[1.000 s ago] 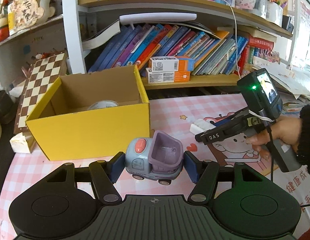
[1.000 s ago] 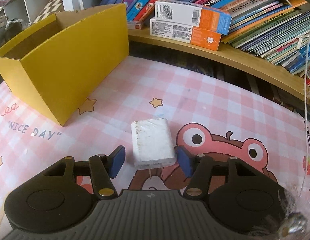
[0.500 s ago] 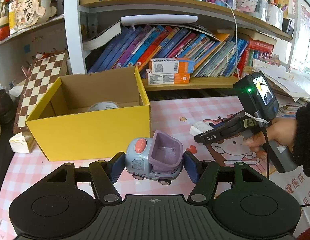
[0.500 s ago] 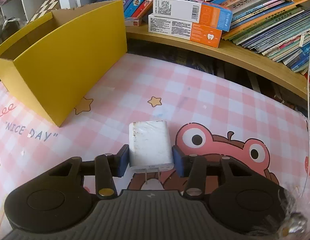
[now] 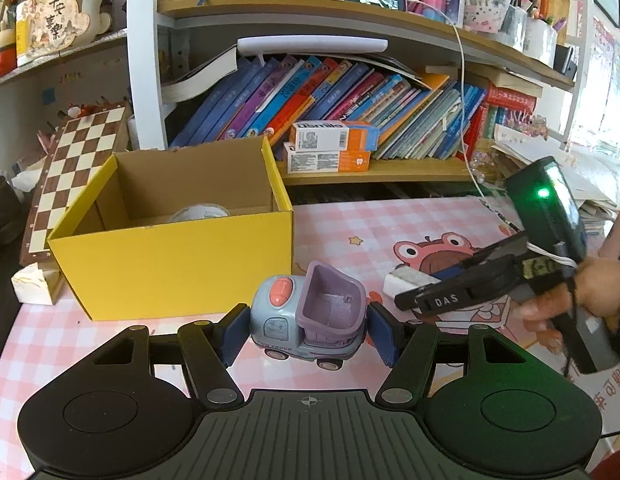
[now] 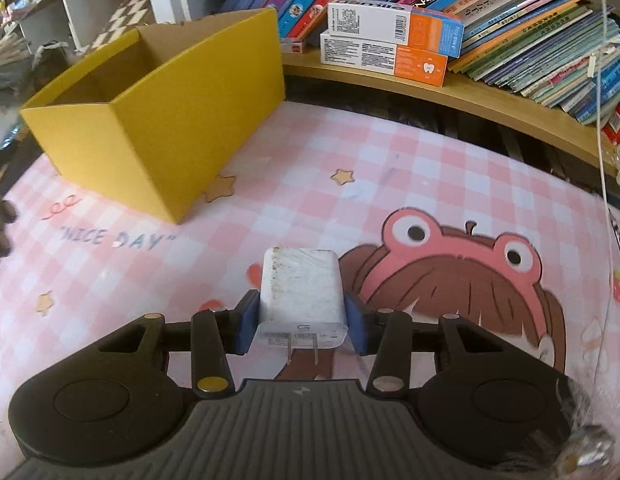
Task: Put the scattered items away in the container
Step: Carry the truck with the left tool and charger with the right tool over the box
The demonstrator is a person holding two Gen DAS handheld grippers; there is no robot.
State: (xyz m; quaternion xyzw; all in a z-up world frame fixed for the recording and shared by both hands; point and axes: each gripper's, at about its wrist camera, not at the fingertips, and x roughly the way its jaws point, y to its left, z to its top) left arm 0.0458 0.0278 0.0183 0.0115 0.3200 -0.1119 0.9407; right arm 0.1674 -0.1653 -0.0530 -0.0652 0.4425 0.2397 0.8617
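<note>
My left gripper (image 5: 308, 330) is shut on a blue-grey toy truck (image 5: 308, 322) with a purple tipper, held just above the pink checked mat, in front of the open yellow cardboard box (image 5: 174, 264). A white round item (image 5: 198, 213) lies inside the box. My right gripper (image 6: 301, 322) is shut on a white charger plug (image 6: 301, 290), its prongs pointing back at the camera, lifted off the mat. The box (image 6: 158, 120) stands to its far left. In the left wrist view the right gripper (image 5: 425, 300) holds the charger (image 5: 405, 282) to the right of the truck.
A low wooden shelf (image 5: 389, 168) with leaning books and two orange-white boxes (image 5: 329, 148) runs behind the mat. A chessboard (image 5: 74, 168) leans left of the box. A tissue pack (image 5: 32, 286) lies at the box's left corner. A white cable (image 6: 601, 120) hangs at right.
My right gripper closed on the white charger and lifted it off the mat. My left gripper kept its hold on the toy truck and rose slightly.
</note>
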